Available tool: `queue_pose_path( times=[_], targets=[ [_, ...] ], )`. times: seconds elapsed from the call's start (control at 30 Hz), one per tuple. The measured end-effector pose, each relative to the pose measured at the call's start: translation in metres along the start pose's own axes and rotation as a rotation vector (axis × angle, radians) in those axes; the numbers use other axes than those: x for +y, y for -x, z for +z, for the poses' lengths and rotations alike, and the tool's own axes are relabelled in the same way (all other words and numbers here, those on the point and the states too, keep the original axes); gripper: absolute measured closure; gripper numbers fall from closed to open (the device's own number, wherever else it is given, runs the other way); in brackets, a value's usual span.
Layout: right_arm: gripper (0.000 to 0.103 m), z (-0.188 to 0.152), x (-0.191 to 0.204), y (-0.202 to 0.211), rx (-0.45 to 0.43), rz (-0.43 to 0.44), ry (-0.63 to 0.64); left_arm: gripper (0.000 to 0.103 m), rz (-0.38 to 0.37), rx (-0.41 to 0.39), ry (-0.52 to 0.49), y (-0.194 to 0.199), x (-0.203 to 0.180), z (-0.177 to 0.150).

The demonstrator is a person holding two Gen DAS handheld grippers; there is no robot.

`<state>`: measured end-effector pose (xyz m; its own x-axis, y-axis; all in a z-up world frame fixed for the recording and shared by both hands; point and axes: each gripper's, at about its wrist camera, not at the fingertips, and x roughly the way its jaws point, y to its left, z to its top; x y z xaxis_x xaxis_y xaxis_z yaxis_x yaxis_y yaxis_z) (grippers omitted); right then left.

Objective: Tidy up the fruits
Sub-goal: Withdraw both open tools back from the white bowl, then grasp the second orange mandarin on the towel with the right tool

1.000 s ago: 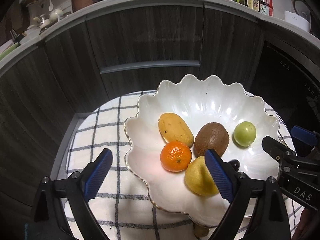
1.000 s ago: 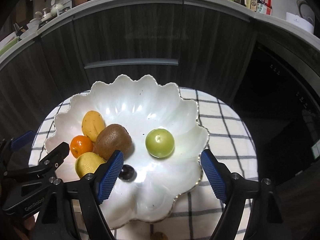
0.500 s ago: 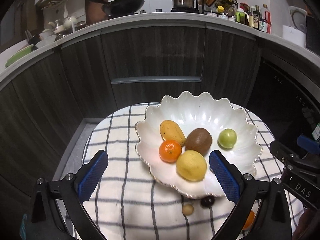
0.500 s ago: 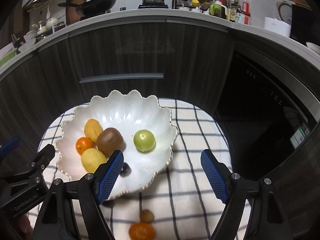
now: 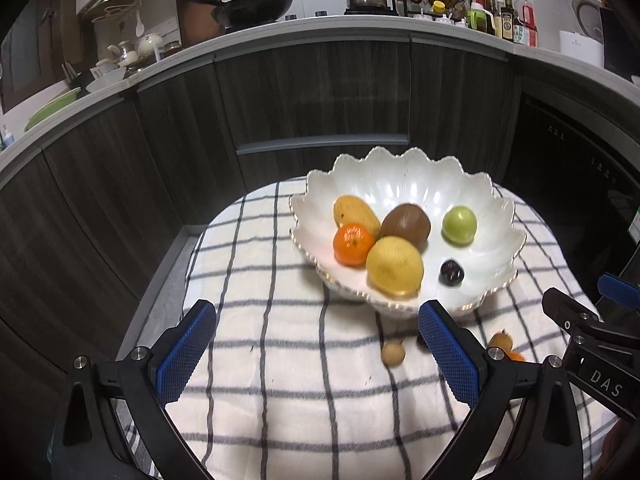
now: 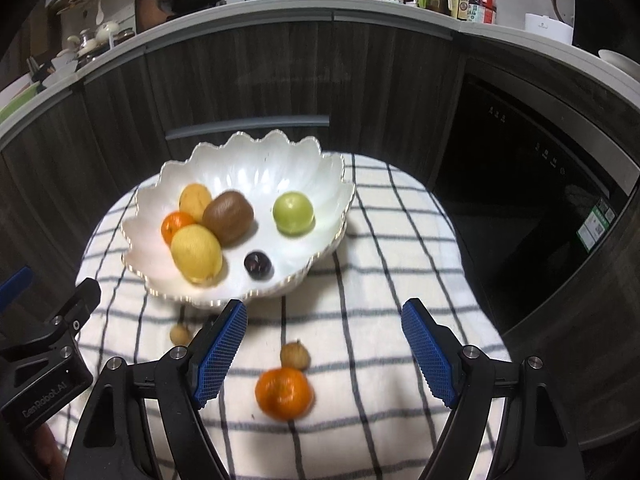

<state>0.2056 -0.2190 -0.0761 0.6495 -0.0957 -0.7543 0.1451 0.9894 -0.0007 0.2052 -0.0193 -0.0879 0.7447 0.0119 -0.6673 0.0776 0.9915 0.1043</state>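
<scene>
A white scalloped bowl (image 5: pixel 416 176) (image 6: pixel 256 160) sits on a checked cloth (image 5: pixel 288 400) (image 6: pixel 376 248). It holds a mango (image 5: pixel 354 212), a mandarin (image 5: pixel 352 244), a kiwi (image 5: pixel 406 224), a lemon (image 5: pixel 394 266), a green fruit (image 5: pixel 459 225) and a dark cherry (image 5: pixel 452 272). On the cloth in front lie a second mandarin (image 6: pixel 284 392) and two small tan fruits (image 6: pixel 295 355) (image 6: pixel 180 334). My left gripper (image 5: pixel 316 356) and right gripper (image 6: pixel 322 348) are both open and empty, held back from the bowl.
Dark wooden cabinets (image 5: pixel 312 92) curve round behind the table, under a counter with a wok (image 5: pixel 248 4), a pot and bottles. A dark oven front (image 6: pixel 520 152) stands to the right. The cloth's left edge drops off (image 5: pixel 172 280).
Both grippers have pulled back and up from over the bowl. The loose mandarin and small fruits on the cloth have come into view.
</scene>
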Motion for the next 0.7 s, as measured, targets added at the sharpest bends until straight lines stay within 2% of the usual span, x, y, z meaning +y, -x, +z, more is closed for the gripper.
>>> queue_pose_path(
  times=[0.43,0.7],
  targets=[
    [0.025,-0.042,0.008,-0.028,0.083,0.034,0.016,0.0,0.023,0.005,-0.034,-0.018,-0.001,-0.039],
    [0.039,-0.052,0.017,-0.047,0.127,0.047,0.045,0.0,0.026,0.042,-0.009,-0.033,0.005,-0.053]
  ],
)
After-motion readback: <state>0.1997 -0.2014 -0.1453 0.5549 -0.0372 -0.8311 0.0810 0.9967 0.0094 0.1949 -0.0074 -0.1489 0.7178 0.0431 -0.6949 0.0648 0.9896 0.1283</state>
